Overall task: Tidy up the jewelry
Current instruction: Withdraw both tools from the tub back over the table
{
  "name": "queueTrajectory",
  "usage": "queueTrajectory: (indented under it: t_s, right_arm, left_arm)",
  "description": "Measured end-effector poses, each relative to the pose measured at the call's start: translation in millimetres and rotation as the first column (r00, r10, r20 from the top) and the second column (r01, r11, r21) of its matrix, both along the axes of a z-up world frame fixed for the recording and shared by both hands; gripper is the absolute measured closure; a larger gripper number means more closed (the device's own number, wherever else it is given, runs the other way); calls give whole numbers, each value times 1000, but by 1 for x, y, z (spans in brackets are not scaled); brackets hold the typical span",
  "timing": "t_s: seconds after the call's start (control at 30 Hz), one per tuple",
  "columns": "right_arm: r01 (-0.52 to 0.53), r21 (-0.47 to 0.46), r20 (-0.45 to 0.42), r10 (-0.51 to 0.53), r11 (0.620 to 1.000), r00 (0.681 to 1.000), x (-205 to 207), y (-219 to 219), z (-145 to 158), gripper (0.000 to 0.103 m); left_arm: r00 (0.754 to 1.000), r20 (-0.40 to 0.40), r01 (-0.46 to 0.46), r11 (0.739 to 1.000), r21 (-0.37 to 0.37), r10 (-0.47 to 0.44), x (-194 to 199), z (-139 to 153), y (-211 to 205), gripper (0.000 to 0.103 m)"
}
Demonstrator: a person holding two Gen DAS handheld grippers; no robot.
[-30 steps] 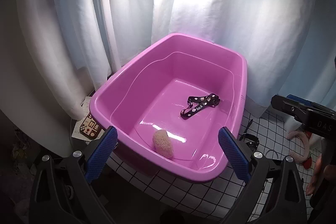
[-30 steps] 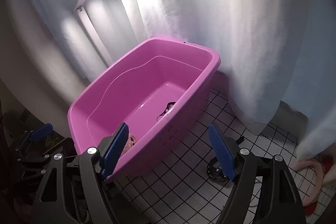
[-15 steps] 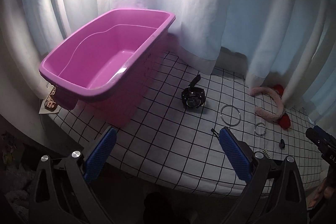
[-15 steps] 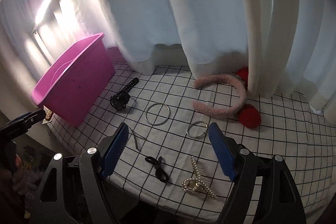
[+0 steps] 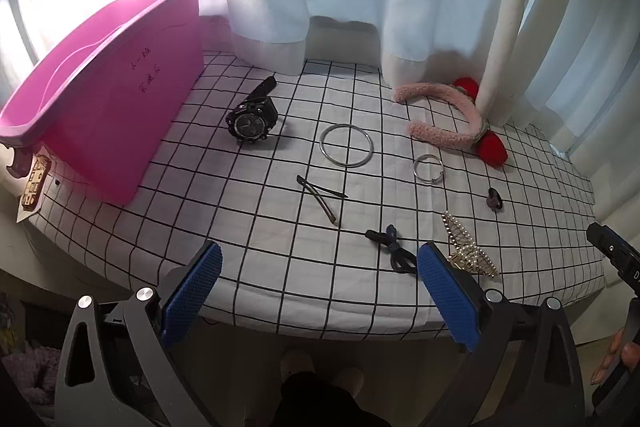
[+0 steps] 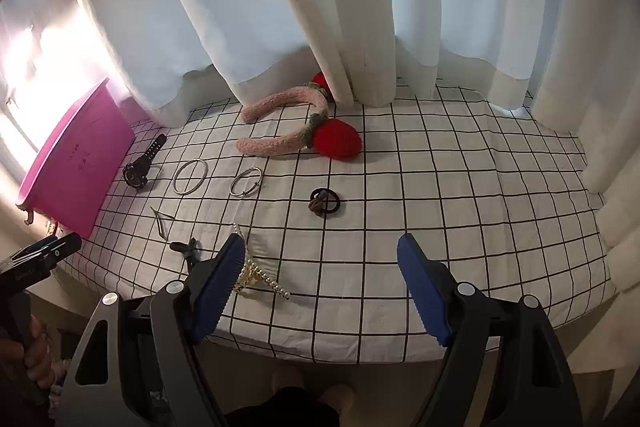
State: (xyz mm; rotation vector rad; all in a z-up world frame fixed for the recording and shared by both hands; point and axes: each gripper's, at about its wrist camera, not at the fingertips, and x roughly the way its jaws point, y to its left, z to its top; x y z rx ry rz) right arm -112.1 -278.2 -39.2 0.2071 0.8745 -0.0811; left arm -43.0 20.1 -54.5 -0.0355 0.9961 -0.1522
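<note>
The right gripper hangs wide open over the checked cloth; pearl clip at seven o'clock, pink headband at twelve.

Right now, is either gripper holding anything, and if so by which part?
Nothing is held. The left gripper and right gripper both stand open and empty above the cloth, where the jewelry lies.

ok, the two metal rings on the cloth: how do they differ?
The big ring is clearly wider than the small ring. The big ring is a plain closed hoop; the small ring shows a clasp or bump on one side. The big ring lies nearer the watch, the small ring nearer the headband. Both silver, lying flat.
</note>
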Motion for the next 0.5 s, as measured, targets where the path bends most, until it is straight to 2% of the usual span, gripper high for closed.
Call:
queueTrajectory:
  t_s: [0.07, 0.13, 0.23, 0.3, 0.4, 0.5]
  right_arm:
    - [7, -11, -2, -7, 1000, 1000, 1, -4, -6, 28]
    - [-6, 4, -18, 6, 1000, 1000, 4, -9, -13, 28]
    - [-43, 4, -28, 43, 999, 999, 10, -16, -22, 28]
    - [-79, 7, -34, 79, 997, 996, 16, -22, -30, 28]
    - [-157, 12, -50, 157, 988, 986, 27, -33, -43, 28]
    - [-228, 40, -46, 230, 973, 972, 37, -44, -49, 28]
  left_arm:
    - [1000, 13, 3, 1000, 1, -3, -1, -9, -8, 7]
    - [1000, -16, -7, 1000, 14, 8, 0, -18, -15, 7]
    - [999, -28, -34, 999, 1, 34, -4, -28, -24, 7]
    - [998, -32, -62, 998, 24, 63, -7, -34, -31, 7]
    - [989, -45, -140, 990, 32, 141, -11, -45, -40, 7]
    - [971, -55, -231, 973, 7, 231, -17, -53, -46, 7]
